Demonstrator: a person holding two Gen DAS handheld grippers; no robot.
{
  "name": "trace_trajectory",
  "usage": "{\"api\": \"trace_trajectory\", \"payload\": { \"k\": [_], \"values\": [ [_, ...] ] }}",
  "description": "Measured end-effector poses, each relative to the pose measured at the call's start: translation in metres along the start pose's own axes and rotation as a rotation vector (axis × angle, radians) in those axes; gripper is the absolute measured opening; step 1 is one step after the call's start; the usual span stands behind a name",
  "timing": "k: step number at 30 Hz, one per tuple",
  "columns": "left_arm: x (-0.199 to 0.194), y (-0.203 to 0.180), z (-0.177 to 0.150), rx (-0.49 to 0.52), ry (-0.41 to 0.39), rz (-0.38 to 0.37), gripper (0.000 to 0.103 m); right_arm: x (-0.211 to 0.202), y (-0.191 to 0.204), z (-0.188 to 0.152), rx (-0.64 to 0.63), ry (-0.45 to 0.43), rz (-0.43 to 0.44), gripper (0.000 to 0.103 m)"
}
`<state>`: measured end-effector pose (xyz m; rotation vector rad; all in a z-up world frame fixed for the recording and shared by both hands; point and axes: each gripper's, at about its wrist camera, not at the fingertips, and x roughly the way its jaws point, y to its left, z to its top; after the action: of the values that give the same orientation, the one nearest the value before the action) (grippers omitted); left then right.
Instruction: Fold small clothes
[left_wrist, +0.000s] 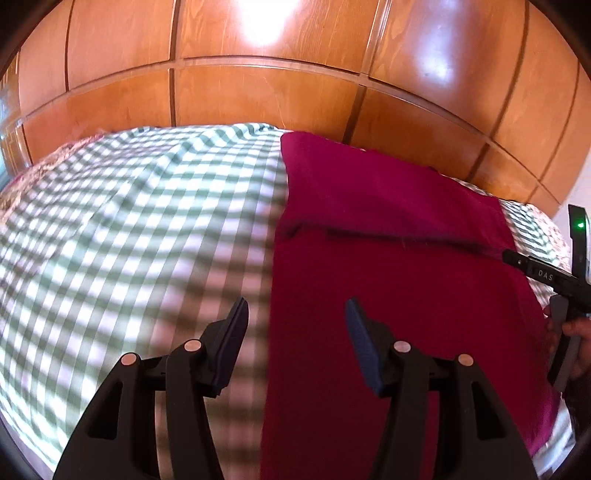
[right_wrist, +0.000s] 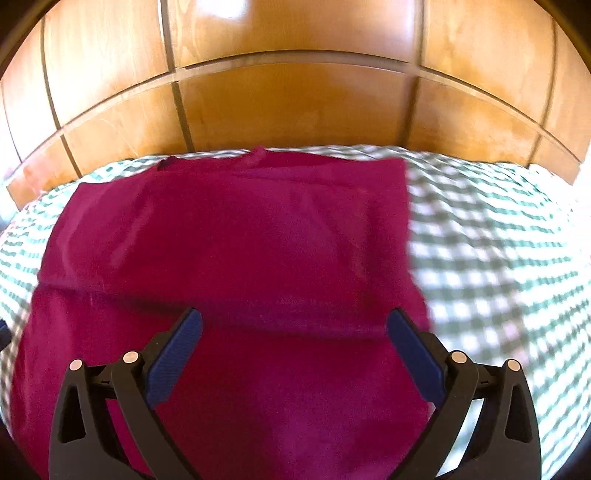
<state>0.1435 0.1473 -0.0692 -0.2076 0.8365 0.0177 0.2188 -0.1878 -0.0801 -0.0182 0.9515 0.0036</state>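
Note:
A magenta garment (left_wrist: 388, 277) lies flat on a green-and-white checked sheet (left_wrist: 129, 240), with a fold edge running across its middle. My left gripper (left_wrist: 297, 306) hovers open above the garment's left edge, one finger over the sheet, the other over the cloth, nothing between them. In the right wrist view the same garment (right_wrist: 240, 240) fills the centre. My right gripper (right_wrist: 293, 317) stands wide open above its near half, holding nothing. In the left wrist view the right gripper's body (left_wrist: 546, 275) shows at the far right edge with a hand (left_wrist: 576, 332) on it.
A glossy wooden panelled wall (left_wrist: 277, 88) rises directly behind the bed. The checked sheet (right_wrist: 491, 258) stretches bare to the right of the garment in the right wrist view and to its left in the left wrist view.

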Motion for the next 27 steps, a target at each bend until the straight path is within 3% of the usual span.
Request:
{"api": "trace_trajectory", "payload": {
  "k": [4,8,13,16,18,19,20,21,22,23,24,27],
  "values": [
    [-0.021,0.015,-0.029,-0.025,0.044,-0.079,0.059,-0.021,-0.033,-0.035,0.026,0.060,-0.020,0.099],
    [-0.037,0.019,-0.056,-0.014,0.086,-0.138,0.058,-0.040,-0.058,-0.075,0.054,0.134,0.017,0.099],
    [-0.049,0.015,-0.084,0.050,0.174,-0.184,0.042,-0.075,-0.068,-0.127,0.080,0.187,0.081,0.099],
    [-0.057,0.012,-0.098,0.086,0.213,-0.207,0.037,-0.098,-0.064,-0.152,0.063,0.221,0.115,0.088],
    [-0.060,0.010,-0.105,0.104,0.223,-0.206,0.034,-0.108,-0.058,-0.163,0.044,0.251,0.130,0.074],
    [-0.059,0.011,-0.107,0.102,0.227,-0.204,0.024,-0.111,-0.055,-0.167,0.032,0.267,0.140,0.068],
    [-0.059,0.011,-0.107,0.099,0.229,-0.201,0.014,-0.114,-0.052,-0.169,0.019,0.279,0.146,0.057],
    [-0.059,0.010,-0.106,0.100,0.229,-0.201,0.012,-0.116,-0.051,-0.172,0.010,0.286,0.153,0.042],
    [-0.063,0.009,-0.104,0.106,0.220,-0.212,0.009,-0.118,-0.049,-0.172,0.000,0.297,0.174,0.033],
    [-0.066,0.007,-0.102,0.111,0.210,-0.223,0.009,-0.120,-0.048,-0.169,0.000,0.303,0.202,0.015],
    [-0.071,0.005,-0.098,0.117,0.194,-0.245,0.009,-0.121,-0.046,-0.166,-0.002,0.300,0.214,0.011],
    [-0.084,0.004,-0.081,0.099,0.143,-0.322,0.008,-0.128,-0.045,-0.147,0.031,0.243,0.283,0.011]
  ]
}}
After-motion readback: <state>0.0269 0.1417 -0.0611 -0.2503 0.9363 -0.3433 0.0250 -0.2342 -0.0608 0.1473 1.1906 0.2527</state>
